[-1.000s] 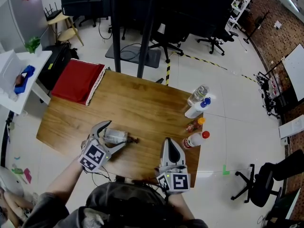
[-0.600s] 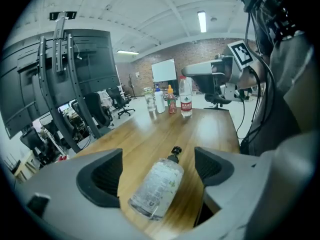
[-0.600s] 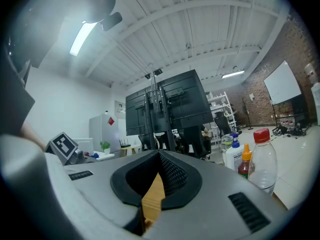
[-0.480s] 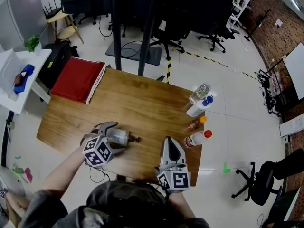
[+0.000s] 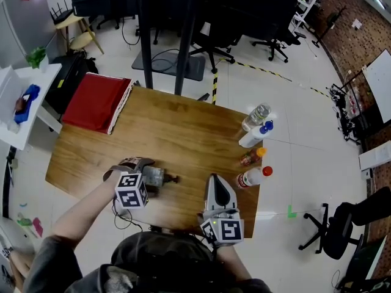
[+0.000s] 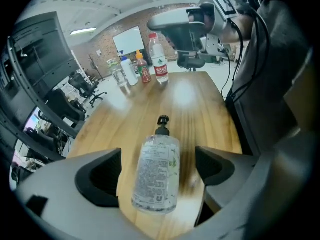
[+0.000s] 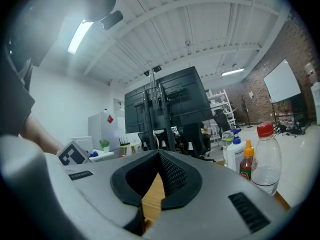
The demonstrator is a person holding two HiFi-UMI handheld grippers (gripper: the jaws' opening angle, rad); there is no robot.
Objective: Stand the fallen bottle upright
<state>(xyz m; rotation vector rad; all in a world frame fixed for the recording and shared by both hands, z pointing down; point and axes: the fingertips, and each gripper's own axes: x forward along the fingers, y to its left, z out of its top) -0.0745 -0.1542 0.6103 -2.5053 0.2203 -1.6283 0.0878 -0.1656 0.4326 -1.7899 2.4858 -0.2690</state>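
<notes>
Near the desk's [image 5: 177, 133] front edge, left of its middle, the bottle [image 6: 156, 176] lies on its side; it is clear plastic, rounded and flattish, with a printed label and a dark pump head pointing toward the right edge; the left gripper [image 6: 158, 154] straddles it from above, its smooth grey jaws spread wide, one on either side of the body and clear of it; the right gripper [image 7: 159, 156] sits at the front edge farther right, its ribbed black pads closed together on nothing; the desk top is glossy wood grain; four upright bottles [image 5: 253, 157] line the right edge, a red cloth [image 5: 98, 102] overhangs the far left corner; the middle of the desk is bare wood.
</notes>
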